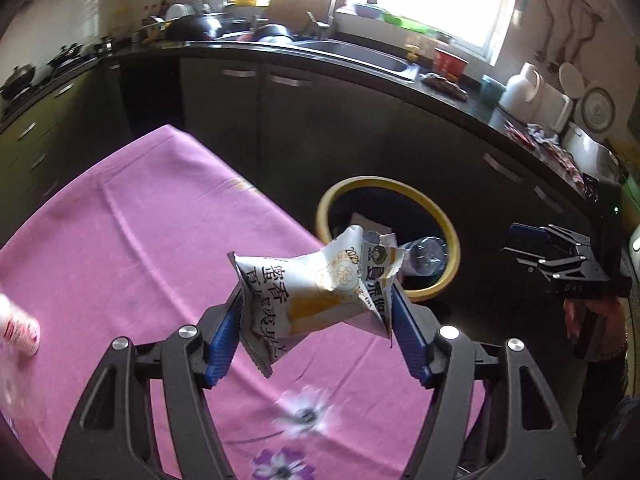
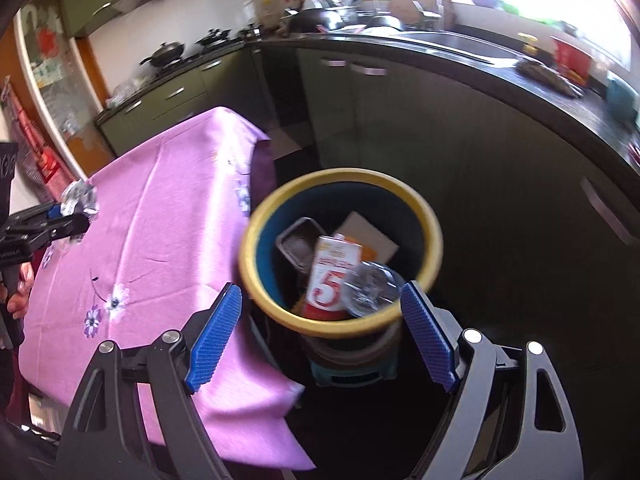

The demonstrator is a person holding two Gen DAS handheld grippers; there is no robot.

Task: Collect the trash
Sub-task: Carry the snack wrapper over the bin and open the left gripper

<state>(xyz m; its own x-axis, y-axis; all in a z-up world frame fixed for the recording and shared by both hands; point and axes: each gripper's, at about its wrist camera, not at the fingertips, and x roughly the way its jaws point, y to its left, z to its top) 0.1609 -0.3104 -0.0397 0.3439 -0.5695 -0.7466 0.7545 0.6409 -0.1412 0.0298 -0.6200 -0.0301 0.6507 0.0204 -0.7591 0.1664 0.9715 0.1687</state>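
Note:
My left gripper [image 1: 316,320] is shut on a white and yellow snack wrapper [image 1: 316,288], pinched between its blue pads [image 1: 224,340] above the pink tablecloth [image 1: 120,220]. The yellow-rimmed trash bin [image 1: 452,256] stands just beyond the table's edge. My right gripper [image 2: 320,320] hangs open and empty right over the bin [image 2: 256,240], which holds a red-and-white carton [image 2: 332,276], a clear plastic bottle [image 2: 372,284] and a grey tray [image 2: 298,244]. The right wrist view shows the left gripper [image 2: 60,216] with the wrapper [image 2: 82,198] at the far left.
Dark kitchen cabinets and a black counter [image 1: 360,60] with a sink and dishes curve behind the bin. A blurred pink and white object [image 1: 16,328] lies at the table's left edge. The bin rests on a small stool [image 2: 352,372]. A hand [image 2: 18,300] grips the left handle.

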